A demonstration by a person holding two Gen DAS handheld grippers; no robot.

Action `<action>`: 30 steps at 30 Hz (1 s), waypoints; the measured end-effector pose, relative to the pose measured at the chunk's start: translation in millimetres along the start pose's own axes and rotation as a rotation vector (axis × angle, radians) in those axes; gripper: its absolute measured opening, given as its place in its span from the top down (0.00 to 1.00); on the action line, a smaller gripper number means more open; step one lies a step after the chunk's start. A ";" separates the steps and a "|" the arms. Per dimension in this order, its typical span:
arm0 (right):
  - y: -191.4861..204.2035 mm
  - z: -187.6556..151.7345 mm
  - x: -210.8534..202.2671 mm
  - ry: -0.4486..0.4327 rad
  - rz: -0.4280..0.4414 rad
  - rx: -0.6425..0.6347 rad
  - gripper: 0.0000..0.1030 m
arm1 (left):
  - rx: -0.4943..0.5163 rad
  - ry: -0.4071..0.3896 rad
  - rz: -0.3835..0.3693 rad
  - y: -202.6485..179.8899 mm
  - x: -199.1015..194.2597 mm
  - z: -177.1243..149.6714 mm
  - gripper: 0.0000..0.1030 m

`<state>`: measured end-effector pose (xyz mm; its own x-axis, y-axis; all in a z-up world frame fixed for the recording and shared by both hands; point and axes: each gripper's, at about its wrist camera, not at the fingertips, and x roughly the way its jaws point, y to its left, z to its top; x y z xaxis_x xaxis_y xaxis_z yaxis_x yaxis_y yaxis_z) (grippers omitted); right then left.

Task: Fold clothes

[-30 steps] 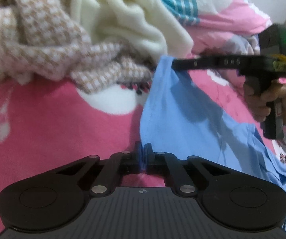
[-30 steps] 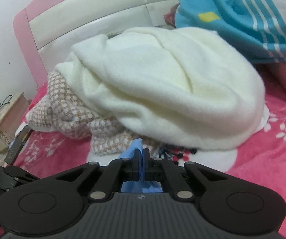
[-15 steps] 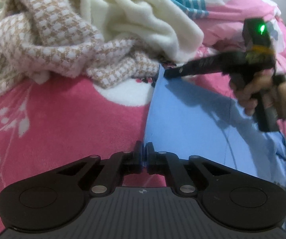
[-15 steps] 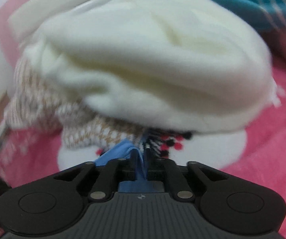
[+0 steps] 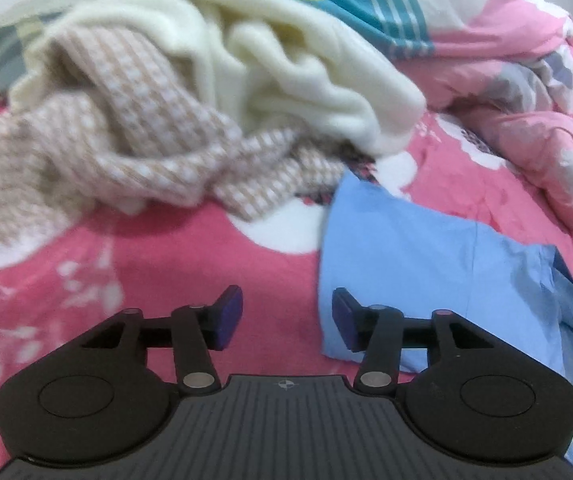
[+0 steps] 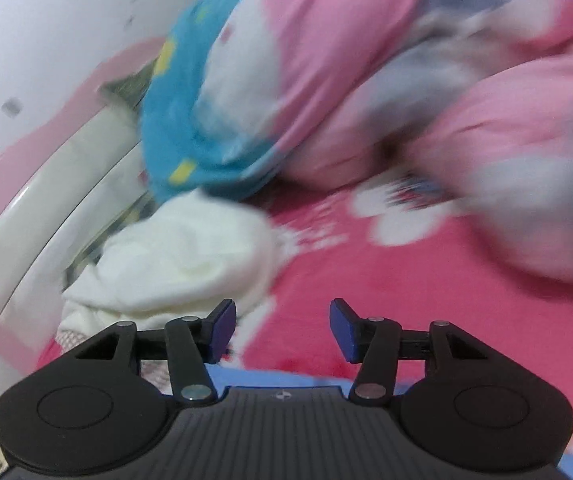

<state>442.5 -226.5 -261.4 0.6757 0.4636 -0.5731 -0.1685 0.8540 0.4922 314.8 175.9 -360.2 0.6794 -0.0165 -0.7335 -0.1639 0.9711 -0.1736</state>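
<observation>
both hand-held grippers [image 5: 287, 317] [image 6: 282, 330] agape, empty

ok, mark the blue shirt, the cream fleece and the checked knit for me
blue shirt [image 5: 418, 264]: left wrist view, on the flat folded panel lying on the bed.
cream fleece [image 5: 310, 76]: left wrist view, on its rumpled front folds.
checked knit [image 5: 134, 120]: left wrist view, on the bunched middle, under the fleece's edge.

From the left wrist we are looking low and close across the pink bedsheet [image 5: 158, 264] toward the cream blanket [image 5: 306, 72]; from the right wrist we are facing, tilted and blurred, the headboard [image 6: 46, 208], sharing that blanket and sheet
</observation>
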 end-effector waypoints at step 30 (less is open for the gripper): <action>-224.2 -155.4 -198.6 0.464 -0.375 0.177 0.54 | 0.502 0.149 -0.541 -368.3 -63.3 -136.9 0.50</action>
<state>234.6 -473.4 -359.7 0.2766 0.2276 -0.9337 0.1681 0.9451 0.2802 234.2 -213.4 -339.8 0.4624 -0.5198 -0.7184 0.5354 0.8094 -0.2411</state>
